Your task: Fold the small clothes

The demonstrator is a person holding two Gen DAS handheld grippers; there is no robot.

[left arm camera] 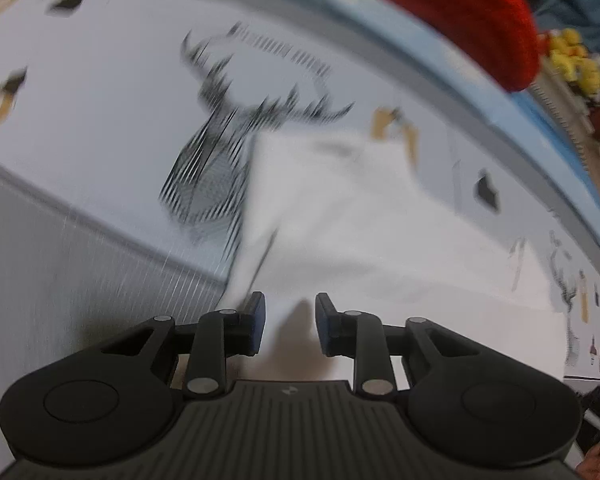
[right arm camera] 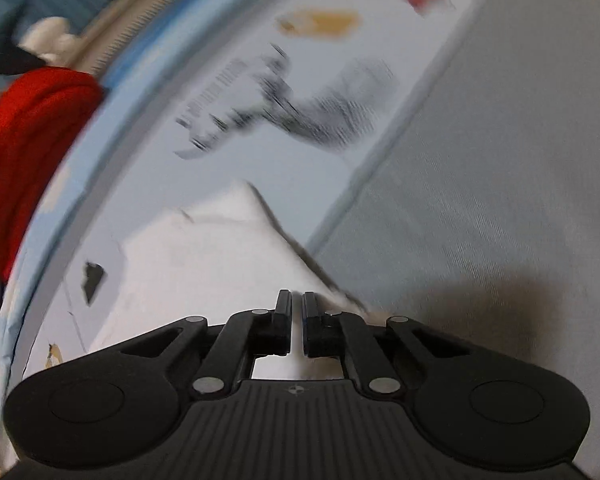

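A small white garment lies on a pale bedsheet printed with a black deer. Both views are blurred by motion. My left gripper stands open, its blue-padded fingers either side of the garment's near edge. In the right wrist view the same white garment comes to a point ahead. My right gripper is nearly closed, with a thin fold of white cloth between its fingers at the garment's right edge.
A red cloth lies on the blue border at the far side of the bed and shows in the right wrist view too. Yellow toys sit behind it. A grey blanket covers the right side.
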